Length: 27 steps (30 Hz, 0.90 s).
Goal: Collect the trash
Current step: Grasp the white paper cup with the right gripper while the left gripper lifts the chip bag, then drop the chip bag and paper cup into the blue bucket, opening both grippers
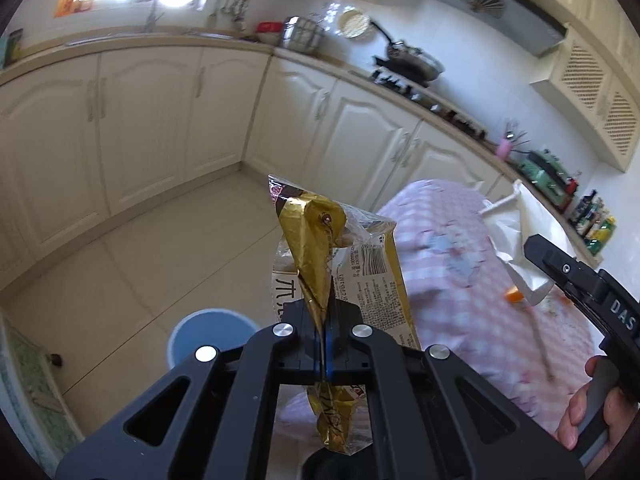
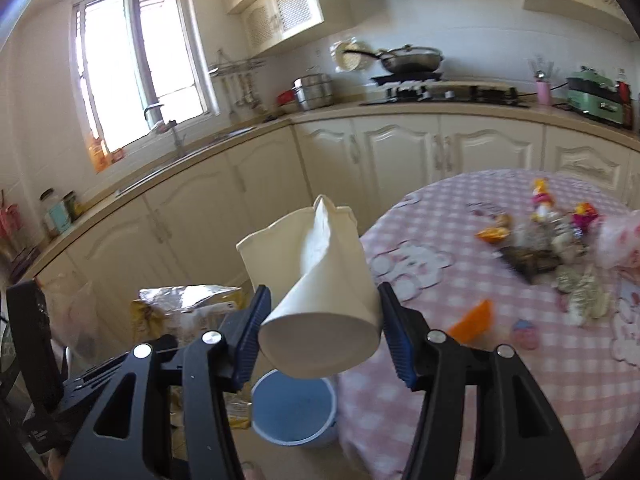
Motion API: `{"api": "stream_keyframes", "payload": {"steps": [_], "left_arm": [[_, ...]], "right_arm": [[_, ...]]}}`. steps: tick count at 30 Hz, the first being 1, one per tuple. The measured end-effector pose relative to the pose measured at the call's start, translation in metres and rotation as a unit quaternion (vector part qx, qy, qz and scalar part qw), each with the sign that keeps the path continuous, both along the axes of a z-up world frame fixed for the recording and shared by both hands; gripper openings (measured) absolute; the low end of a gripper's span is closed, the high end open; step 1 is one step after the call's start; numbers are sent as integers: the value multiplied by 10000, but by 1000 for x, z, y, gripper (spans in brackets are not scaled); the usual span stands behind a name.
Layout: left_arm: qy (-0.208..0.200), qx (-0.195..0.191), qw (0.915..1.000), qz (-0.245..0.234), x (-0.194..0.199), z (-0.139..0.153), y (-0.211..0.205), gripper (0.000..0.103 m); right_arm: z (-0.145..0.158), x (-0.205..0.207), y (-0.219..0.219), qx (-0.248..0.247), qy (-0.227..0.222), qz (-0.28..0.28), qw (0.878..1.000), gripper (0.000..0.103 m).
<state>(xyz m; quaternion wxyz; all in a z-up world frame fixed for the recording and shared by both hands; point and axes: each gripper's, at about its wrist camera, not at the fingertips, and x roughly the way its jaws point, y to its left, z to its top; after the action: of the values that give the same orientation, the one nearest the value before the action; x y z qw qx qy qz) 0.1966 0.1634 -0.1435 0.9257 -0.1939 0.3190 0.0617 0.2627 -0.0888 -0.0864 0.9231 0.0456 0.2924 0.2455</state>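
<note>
My left gripper (image 1: 325, 344) is shut on a gold and clear snack wrapper (image 1: 320, 240), held upright above the floor beside the table. A blue bin (image 1: 200, 330) stands on the floor below and to the left. My right gripper (image 2: 320, 320) is shut on a white paper cup (image 2: 316, 280) with a tissue in it, held tilted above the same blue bin (image 2: 294, 412). The wrapper (image 2: 188, 308) and left gripper show at the left of the right wrist view. The right gripper's body (image 1: 588, 292) and cup (image 1: 528, 240) show at the right of the left wrist view.
A round table with a pink checked cloth (image 2: 500, 360) holds several wrappers and scraps (image 2: 536, 248) and an orange piece (image 2: 474, 320). Cream cabinets (image 2: 400, 160) with a counter, stove and pan (image 2: 408, 60) run behind. Tiled floor (image 1: 140, 248) lies to the left.
</note>
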Motion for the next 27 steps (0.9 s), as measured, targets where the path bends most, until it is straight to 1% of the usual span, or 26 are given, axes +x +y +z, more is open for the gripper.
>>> {"api": "stream_keyframes", "payload": {"steps": [2,3,6,7,8,9,10,11,12,13,14,17,18,20,21,22,24,25,27], "left_arm": [[252,14,9995,183,2,-16,19,0],[379,17,9989,272,3,-24,26,0],[833,5,9951,523,10,-57,53,0],[1024,31,9929,607,15,-71,61,0],[1211,32,9904,660,21,-87,69,0],[1307,23,9890,686,22,-96,74,0],[1562,86,9850,729,31,-115,80,0],[1683,124,9829,744,35,-125,82,0],[1796,107,9809,732,40,-137,85,0],[1920,0,9791,670,50,-151,91,0],[2002,-70,9776,643,58,-162,94,0],[2120,-122,9758,523,79,-181,99,1],[2148,-167,9753,483,87,-187,101,4],[2204,-302,9743,348,94,-199,105,7],[2258,-382,9731,264,99,-206,107,15],[2296,-416,9721,243,102,-212,109,27],[2332,-416,9711,299,101,-221,110,40],[2360,-424,9703,332,101,-223,111,44],[2440,-473,9679,370,98,-231,113,45]], "right_arm": [[-21,5,36,-126,191,354,9991,54],[-36,11,55,-189,359,541,9977,54],[-74,24,98,-431,752,861,9925,54],[-93,33,113,-534,943,952,9895,54],[-106,37,124,-613,1054,1001,9875,54],[-122,44,135,-739,1173,1034,9849,54],[-134,47,143,-808,1287,1059,9827,54],[-148,53,150,-840,1432,1089,9801,54],[-162,58,156,-927,1515,1091,9780,54],[-171,62,161,-1025,1556,1086,9765,54],[-181,67,165,-1091,1616,1092,9747,54],[-207,86,176,-1296,1746,993,9710,54],[-215,92,176,-1323,1812,942,9700,54],[-227,100,176,-1371,1900,878,9682,54],[-234,104,176,-1404,1948,848,9670,54],[-239,105,177,-1421,1981,827,9663,54],[-252,111,178,-1452,2093,806,9637,54],[-257,111,181,-1460,2148,812,9622,54],[-266,109,191,-1492,2196,826,9606,54]]}}
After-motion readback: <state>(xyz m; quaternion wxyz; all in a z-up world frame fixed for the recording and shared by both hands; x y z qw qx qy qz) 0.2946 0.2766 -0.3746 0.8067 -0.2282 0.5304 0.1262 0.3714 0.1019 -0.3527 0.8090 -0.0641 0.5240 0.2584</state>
